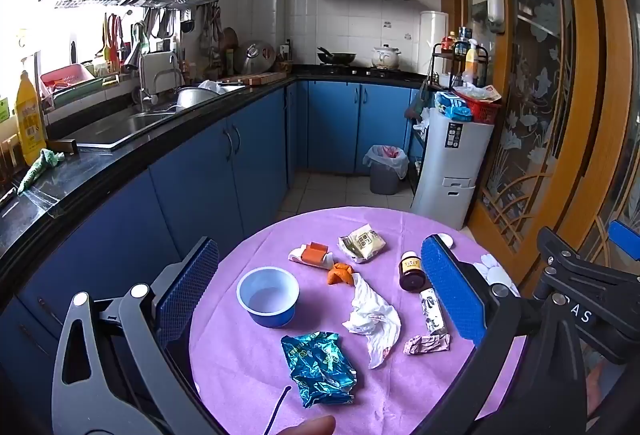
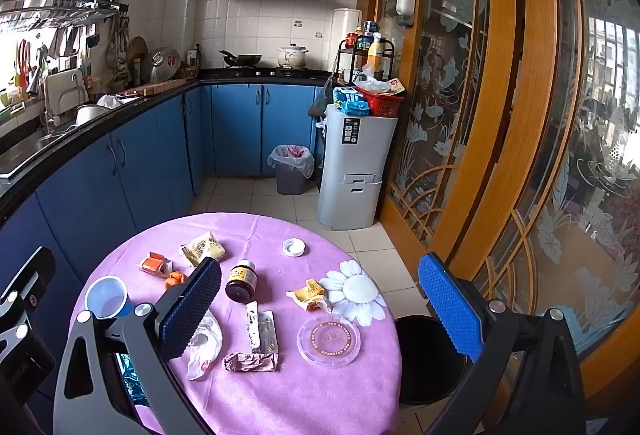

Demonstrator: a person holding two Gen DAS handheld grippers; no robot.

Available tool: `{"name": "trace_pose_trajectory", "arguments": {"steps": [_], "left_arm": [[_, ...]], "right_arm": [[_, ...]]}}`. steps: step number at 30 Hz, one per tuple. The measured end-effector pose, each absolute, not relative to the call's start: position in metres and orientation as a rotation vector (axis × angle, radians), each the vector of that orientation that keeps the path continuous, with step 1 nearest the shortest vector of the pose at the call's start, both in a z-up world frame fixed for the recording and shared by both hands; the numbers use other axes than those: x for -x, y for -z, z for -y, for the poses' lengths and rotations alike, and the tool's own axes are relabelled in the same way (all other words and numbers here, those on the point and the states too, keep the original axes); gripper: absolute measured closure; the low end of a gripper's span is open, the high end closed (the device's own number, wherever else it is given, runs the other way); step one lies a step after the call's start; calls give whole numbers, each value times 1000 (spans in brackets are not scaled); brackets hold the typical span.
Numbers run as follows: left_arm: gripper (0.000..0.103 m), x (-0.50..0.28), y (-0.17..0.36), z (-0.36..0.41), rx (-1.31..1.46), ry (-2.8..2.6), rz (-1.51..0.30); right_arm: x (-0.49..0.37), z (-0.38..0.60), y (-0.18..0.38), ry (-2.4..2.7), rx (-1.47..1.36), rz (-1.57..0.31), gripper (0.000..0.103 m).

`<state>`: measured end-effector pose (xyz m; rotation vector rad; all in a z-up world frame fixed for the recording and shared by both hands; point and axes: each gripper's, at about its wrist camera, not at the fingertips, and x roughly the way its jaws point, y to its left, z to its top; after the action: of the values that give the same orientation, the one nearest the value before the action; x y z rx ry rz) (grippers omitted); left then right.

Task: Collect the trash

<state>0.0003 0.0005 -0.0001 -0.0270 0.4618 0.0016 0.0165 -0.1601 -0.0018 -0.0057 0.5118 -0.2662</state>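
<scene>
Left gripper (image 1: 320, 291) jaws apart, holding nothing, above the surface (image 1: 248, 367). Between them, left to right: blue cup (image 1: 267, 295), teal foil wrapper (image 1: 318, 369), crumpled tissue (image 1: 374, 319). Right gripper (image 2: 320, 315) jaws apart too; between them: pink wrapper (image 2: 250, 361), clear round lid (image 2: 328, 341). Black bin (image 2: 432, 359) sits by the right jaw.

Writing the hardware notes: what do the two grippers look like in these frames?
Left gripper and right gripper match: blue, knobbly-textured rectangular finger pads on black linkages with grey triangular cut-out arms and silver pivot bolts. White lettering marks the black bodies. No sleeves visible.
</scene>
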Motion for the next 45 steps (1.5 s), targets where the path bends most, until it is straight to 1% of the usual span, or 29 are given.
{"name": "trace_pose_trajectory", "arguments": {"steps": [37, 45], "left_arm": [[3, 2, -1, -2, 26, 2, -471], [3, -1, 7, -3, 26, 1, -471]], "right_arm": [[-16, 158, 5, 266, 7, -512, 7], [-16, 157, 6, 266, 7, -511, 7]]}}
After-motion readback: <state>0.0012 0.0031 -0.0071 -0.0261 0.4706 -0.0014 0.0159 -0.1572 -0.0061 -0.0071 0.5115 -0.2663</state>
